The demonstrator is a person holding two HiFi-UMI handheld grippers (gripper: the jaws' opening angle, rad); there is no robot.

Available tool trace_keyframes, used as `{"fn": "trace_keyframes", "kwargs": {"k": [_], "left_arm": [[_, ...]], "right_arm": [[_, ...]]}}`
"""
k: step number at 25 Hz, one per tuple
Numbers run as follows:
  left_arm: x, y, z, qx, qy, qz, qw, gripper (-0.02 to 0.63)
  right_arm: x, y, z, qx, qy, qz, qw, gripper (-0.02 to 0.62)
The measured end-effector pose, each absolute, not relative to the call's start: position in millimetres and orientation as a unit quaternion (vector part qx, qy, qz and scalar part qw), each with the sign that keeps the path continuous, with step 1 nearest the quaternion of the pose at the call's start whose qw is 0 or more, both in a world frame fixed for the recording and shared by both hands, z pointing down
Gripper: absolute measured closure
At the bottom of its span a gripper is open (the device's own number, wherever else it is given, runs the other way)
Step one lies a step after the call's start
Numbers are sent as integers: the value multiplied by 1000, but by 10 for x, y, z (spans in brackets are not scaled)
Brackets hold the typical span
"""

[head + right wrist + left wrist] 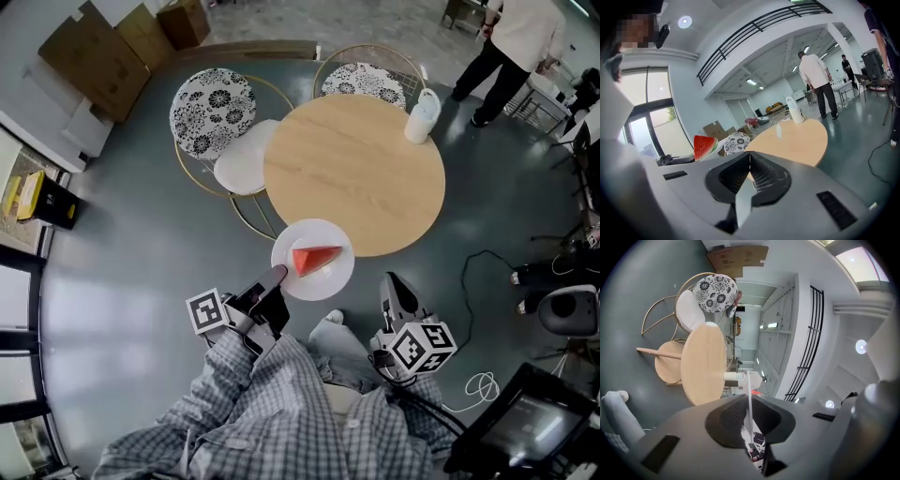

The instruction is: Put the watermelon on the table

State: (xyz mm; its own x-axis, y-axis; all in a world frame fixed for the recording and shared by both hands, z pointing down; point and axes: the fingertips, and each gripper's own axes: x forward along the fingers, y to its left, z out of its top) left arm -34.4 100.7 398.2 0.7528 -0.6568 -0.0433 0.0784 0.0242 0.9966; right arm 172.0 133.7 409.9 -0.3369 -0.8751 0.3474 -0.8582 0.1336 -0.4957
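A red wedge of watermelon [316,258] lies on a white plate [324,282] held in the air just off the near edge of the round wooden table [354,173]. My left gripper [277,274] is shut on the plate's near-left rim. In the left gripper view the plate [750,390] shows edge-on as a thin white line between the jaws, with the table [704,363] beyond. My right gripper [392,281] hangs to the plate's right, shut and holding nothing. The right gripper view shows the watermelon [704,146] at left and the table [792,136] ahead.
A white jug [422,115] stands at the table's far right edge. Two chairs with flowered cushions [213,111] [364,84] stand behind the table, one with a white pillow [246,157]. A person [511,47] stands at the far right. Cables [483,384] lie on the floor at right.
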Motion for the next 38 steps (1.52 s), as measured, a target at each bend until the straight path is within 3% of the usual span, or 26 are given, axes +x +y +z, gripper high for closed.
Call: {"fn": "trace_keyframes", "kwargs": {"k": [10,17,20,24,38], "left_arm": [[-170,728,4049,638,-259,-310,655,580],[-204,642,4045,637,-282,-311,647,580],[-187,555,4097,634,-282,-307,651,580],[-158,366,4140,639,-274,-293,657,580],[-72,-262,4255,672,-224,-202,676,578]], "right_arm": [[1996,964,4113,-529,783,-327,9,586],[1786,729,4001,-466,766,-427,111,584],[1627,674,4006,-443,778,-435,98,571],[1426,520,4005,-414,784,-450,104,500],[1201,19,4289,-455,756,-466,71,508]]}}
